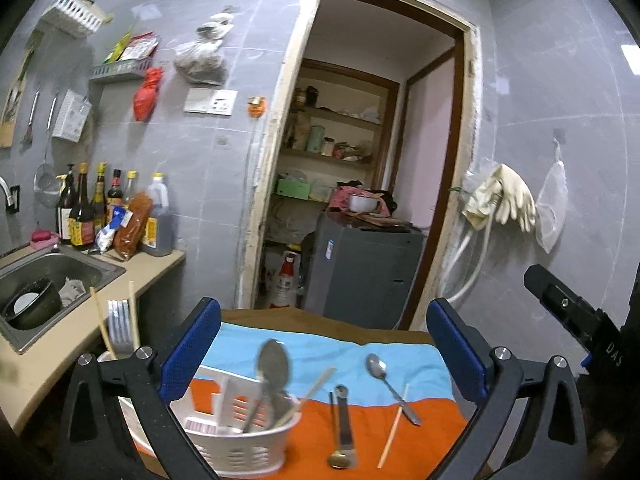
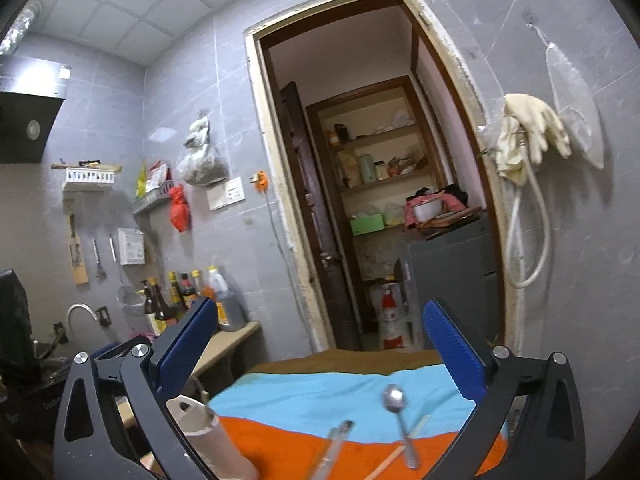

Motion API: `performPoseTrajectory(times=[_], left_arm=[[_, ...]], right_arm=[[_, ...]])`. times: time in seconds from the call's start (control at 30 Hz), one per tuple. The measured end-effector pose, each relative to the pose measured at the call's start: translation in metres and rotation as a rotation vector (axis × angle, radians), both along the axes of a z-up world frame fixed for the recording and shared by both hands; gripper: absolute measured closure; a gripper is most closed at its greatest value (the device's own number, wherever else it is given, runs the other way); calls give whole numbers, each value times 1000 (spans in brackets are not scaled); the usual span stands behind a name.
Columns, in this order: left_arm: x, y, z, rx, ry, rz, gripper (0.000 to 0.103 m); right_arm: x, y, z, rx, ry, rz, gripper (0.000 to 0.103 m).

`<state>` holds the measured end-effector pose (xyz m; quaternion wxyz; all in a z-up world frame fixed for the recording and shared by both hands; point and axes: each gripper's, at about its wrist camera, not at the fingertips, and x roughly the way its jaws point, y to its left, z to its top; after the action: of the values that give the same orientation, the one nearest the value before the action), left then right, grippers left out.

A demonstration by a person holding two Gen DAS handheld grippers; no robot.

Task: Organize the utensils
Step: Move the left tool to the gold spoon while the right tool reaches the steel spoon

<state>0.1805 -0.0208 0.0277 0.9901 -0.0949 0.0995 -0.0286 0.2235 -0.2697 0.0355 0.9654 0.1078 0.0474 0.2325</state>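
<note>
both claws stood wide, nothing btwn the pads — left gripper point(image 1: 324, 352) over the cloth point(image 1: 400, 420), right gripper point(image 2: 316, 350) likewise. white basket point(image 1: 244, 446) sat on the orange part w/ a big spoon point(image 1: 273, 364) and a chopstick point(image 1: 316, 390) leaning in it. loose on the cloth — small spoon point(image 1: 390, 384), chopstick 2 point(image 1: 394, 426), and a gold-tipped spoon point(image 1: 342, 428) beside the basket.

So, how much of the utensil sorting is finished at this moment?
Partly done. The white basket already holds a large spoon, a chopstick and more. Nothing is in hand: the left gripper and right gripper are both open. Left on the cloth: a silver spoon, a gold-tipped spoon and a loose chopstick.
</note>
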Motion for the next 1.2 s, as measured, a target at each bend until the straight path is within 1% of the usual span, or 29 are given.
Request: performPoseTrajectory(times=[0.23,0.4,0.57,0.73,0.87,0.9,0.93,1.0,1.03,1.07,1.1,1.13,1.17,1.2], left_arm=[[9,-44,-16,21,40,-50,2],[19,-72,-40,34,98,-99,2],[34,-94,-67,50,165,-118,2],[49,-107,-94,56,244,-103,2],[65,-110,-114,58,326,-60,3],[68,-110,-118,54,337,-50,3],[70,-109,-121,49,346,-44,3],[77,-107,-127,40,374,-28,7],[81,-105,-130,34,389,-22,9],[85,-105,-134,30,403,-15,14],[89,-104,-137,28,417,-7,19],[93,-103,-140,25,433,3,22],[98,-102,-143,19,450,13,28],[102,-101,-146,14,465,24,34]], right_arm=[[12,-44,-17,-50,57,-26,0],[26,-72,-36,-77,109,-38,0],[44,-94,-60,-99,177,-31,0],[65,-106,-83,-105,264,-10,0],[84,-106,-101,-114,337,19,0],[89,-104,-105,-122,359,28,1],[92,-102,-110,-130,378,38,4],[100,-99,-117,-136,409,60,9],[103,-97,-121,-135,428,72,13],[108,-96,-126,-135,450,82,18],[111,-94,-129,-132,465,91,19],[114,-93,-132,-130,478,99,23],[118,-92,-136,-133,492,103,27],[123,-91,-138,-135,505,113,29]])
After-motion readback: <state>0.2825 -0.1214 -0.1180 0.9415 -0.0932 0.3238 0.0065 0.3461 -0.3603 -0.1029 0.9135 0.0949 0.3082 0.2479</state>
